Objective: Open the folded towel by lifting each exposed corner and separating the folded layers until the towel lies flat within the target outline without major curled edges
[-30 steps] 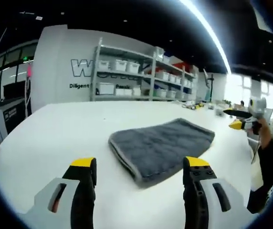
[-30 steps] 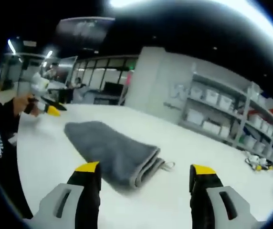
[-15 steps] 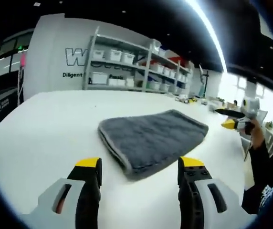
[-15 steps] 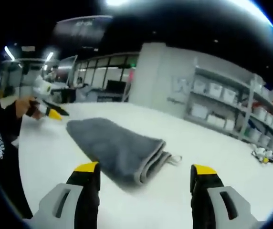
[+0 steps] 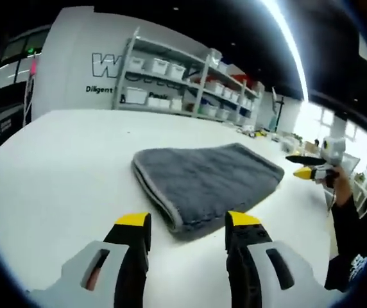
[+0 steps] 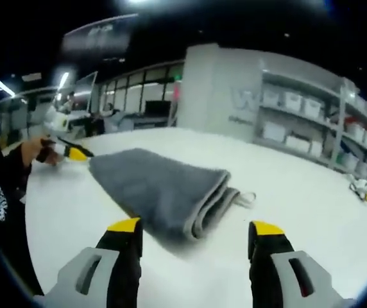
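Note:
A folded grey towel (image 5: 206,182) lies on the white table (image 5: 61,167), its stacked layers facing me. In the left gripper view, my left gripper (image 5: 188,226) is open just short of the towel's near corner, with nothing between its jaws. The right gripper (image 5: 308,172) shows at the far right of that view, held in a hand beyond the towel. In the right gripper view, the towel (image 6: 158,187) shows its layered end and a small hanging loop (image 6: 244,199). My right gripper (image 6: 196,230) is open right in front of that end. The left gripper (image 6: 71,151) appears at the far left.
Metal shelving with white bins (image 5: 183,86) lines the wall behind the table. Small objects (image 5: 260,133) sit at the table's far edge. A dark sleeve (image 6: 0,186) fills the left side of the right gripper view. Bare table surrounds the towel.
Both views have come closer to the towel. The left gripper's jaws have narrowed somewhat and now frame the towel's near corner. The towel itself has not moved.

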Demonstrator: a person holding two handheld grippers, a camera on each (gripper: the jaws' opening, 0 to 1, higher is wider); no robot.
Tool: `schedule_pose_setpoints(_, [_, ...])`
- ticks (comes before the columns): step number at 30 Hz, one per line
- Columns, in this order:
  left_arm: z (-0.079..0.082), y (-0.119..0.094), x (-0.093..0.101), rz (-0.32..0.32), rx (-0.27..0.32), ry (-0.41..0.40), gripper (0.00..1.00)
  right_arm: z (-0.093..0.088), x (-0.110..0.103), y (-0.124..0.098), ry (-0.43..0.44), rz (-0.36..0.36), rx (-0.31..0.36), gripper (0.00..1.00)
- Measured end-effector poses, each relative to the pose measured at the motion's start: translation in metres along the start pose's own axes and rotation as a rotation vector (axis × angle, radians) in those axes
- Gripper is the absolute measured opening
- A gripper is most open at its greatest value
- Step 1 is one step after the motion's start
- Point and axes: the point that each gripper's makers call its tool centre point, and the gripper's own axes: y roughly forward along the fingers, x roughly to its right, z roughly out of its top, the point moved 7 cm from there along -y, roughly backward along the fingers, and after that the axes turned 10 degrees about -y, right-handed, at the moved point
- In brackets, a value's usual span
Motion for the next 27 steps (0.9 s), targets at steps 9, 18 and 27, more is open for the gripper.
schedule_pose_setpoints(9, [-0.003, 0.010, 0.002, 0.010, -0.004, -0.021, 0.36, 0.012, -0.004, 0.009, 0.001, 0.033, 0.006, 0.56])
schedule_pose_setpoints(18, [-0.008, 0.010, -0.001, 0.033, -0.014, 0.092, 0.27, 0.010, -0.015, 0.013, 0.029, 0.050, 0.011, 0.51])
schedule_pose_setpoints(27, [0.000, 0.010, -0.001, 0.023, 0.032, 0.010, 0.21, 0.006, -0.013, 0.015, 0.043, 0.052, -0.003, 0.51])
